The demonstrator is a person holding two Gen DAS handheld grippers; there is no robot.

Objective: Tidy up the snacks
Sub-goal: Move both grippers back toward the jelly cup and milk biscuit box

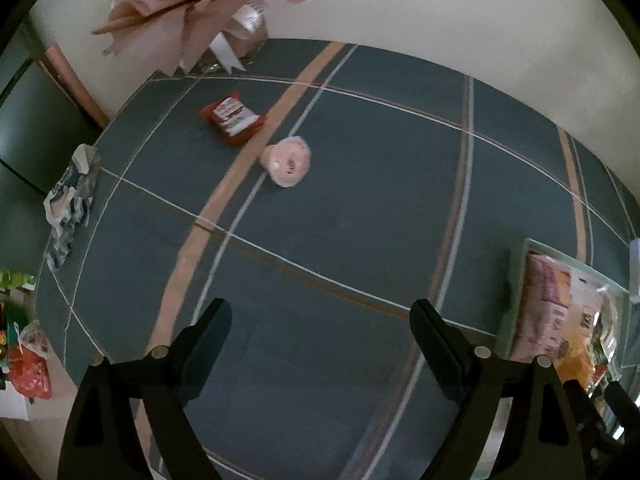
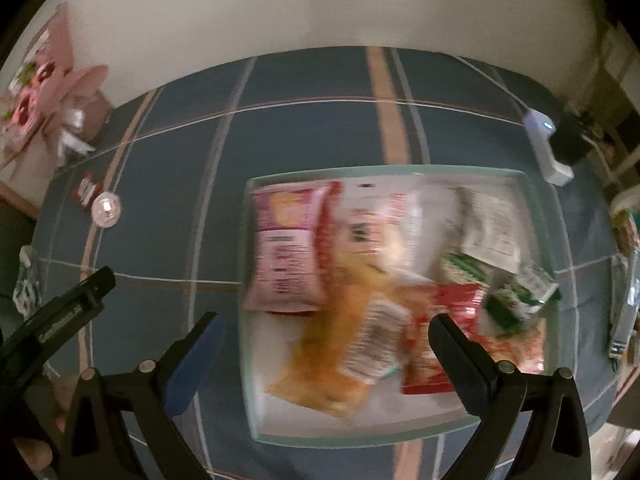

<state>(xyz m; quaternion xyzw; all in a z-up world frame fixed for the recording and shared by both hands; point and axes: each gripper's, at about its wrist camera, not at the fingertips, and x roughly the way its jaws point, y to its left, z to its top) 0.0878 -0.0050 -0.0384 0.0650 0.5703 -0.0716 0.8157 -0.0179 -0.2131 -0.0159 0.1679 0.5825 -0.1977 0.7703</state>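
Note:
In the left wrist view, a red snack packet (image 1: 233, 121) and a round pink wrapped snack (image 1: 289, 161) lie on the blue plaid tablecloth, far ahead of my open, empty left gripper (image 1: 322, 326). The pale green tray (image 1: 520, 280) sits at the right edge. In the right wrist view, my open, empty right gripper (image 2: 324, 340) hovers over the tray (image 2: 384, 171), which holds several snack packets: a pink one (image 2: 286, 248), an orange one (image 2: 340, 344), a red one (image 2: 436, 344) and green ones (image 2: 516, 300). The red packet (image 2: 85, 192) and pink snack (image 2: 105, 209) show far left.
A pink paper bouquet (image 1: 192, 8) stands at the table's back left corner. A crumpled blue-white wrapper (image 1: 70, 204) lies at the left table edge. A white device with a lit dot (image 2: 546, 148) and a black object (image 2: 570, 140) sit at the back right. My left gripper's body (image 2: 60, 316) shows low left.

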